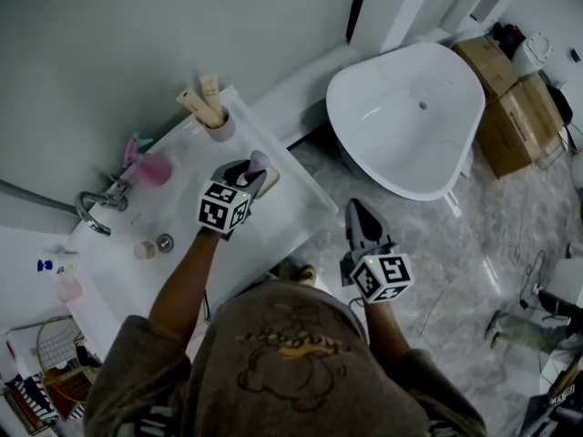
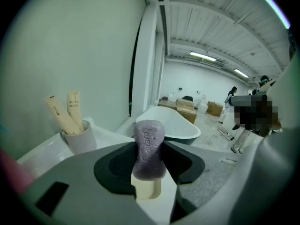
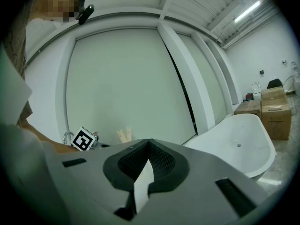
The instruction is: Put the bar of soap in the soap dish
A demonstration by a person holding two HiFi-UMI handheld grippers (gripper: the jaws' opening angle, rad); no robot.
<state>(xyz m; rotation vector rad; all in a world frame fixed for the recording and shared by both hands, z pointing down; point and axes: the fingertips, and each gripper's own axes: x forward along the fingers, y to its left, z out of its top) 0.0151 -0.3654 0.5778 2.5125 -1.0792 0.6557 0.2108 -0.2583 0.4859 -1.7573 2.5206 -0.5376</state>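
My left gripper (image 1: 248, 177) is shut on a purple bar of soap (image 1: 259, 161), held upright over the right part of the white sink counter (image 1: 293, 215). In the left gripper view the soap (image 2: 149, 139) stands on end between the dark pads of the left gripper (image 2: 149, 157). A beige soap dish (image 2: 147, 190) lies directly below it, and its edge (image 1: 271, 182) shows beside the jaws in the head view. My right gripper (image 1: 357, 217) hangs off the counter above the floor. Its jaws (image 3: 149, 148) are shut with nothing in them.
A white cup with two tubes (image 1: 215, 118) stands at the counter's back corner. A pink cup (image 1: 153, 168), the faucet (image 1: 97, 211) and the basin drain (image 1: 165, 241) lie to the left. A white bathtub (image 1: 410, 116) and cardboard boxes (image 1: 515, 107) stand to the right on the marble floor.
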